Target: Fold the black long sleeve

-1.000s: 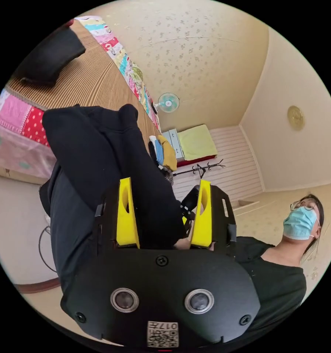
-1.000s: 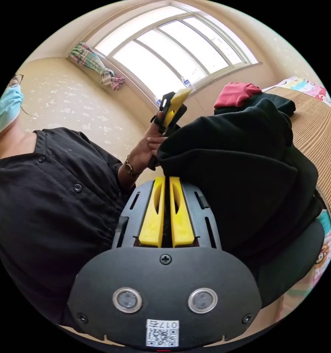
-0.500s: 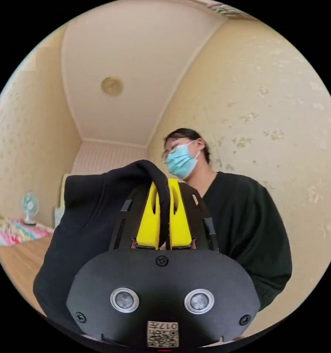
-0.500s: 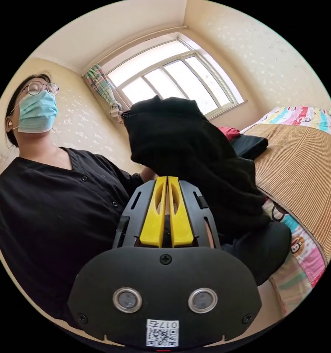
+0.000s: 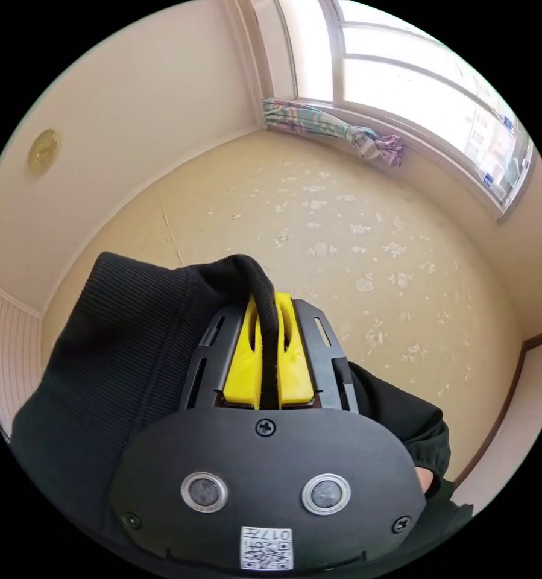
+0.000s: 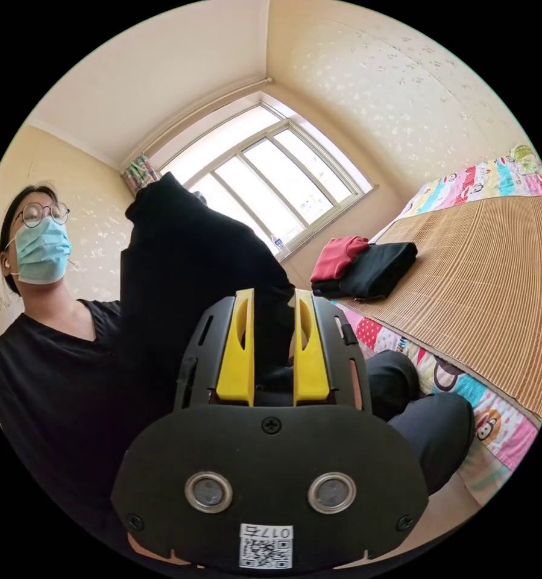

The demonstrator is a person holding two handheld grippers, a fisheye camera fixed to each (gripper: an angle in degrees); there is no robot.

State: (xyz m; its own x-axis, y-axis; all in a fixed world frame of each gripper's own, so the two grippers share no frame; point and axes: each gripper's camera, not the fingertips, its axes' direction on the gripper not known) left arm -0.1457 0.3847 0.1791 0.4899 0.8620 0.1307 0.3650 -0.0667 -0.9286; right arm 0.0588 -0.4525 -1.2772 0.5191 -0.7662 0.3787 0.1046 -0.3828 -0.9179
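The black long sleeve (image 5: 114, 362) is ribbed and hangs to the left of my left gripper (image 5: 269, 301). That gripper is shut on a fold of the cloth, which runs up between its yellow jaws and over their tips. In the right gripper view the same garment (image 6: 186, 265) is held up high in front of the person. My right gripper (image 6: 274, 295) is open, its jaws apart, with dark cloth showing in the gap between them. I cannot tell whether either jaw touches that cloth.
A bed with a bamboo mat (image 6: 494, 283) lies at the right, with a colourful quilt edge (image 6: 463, 416) below it. Folded red and black clothes (image 6: 367, 265) rest on the mat near the window (image 6: 264, 181). The person (image 6: 41, 350) is at the left, close behind the garment.
My right gripper has gone from shut to open. The garment has been lifted higher. The left gripper stays shut on the cloth while its view has swung up to the wall and window.
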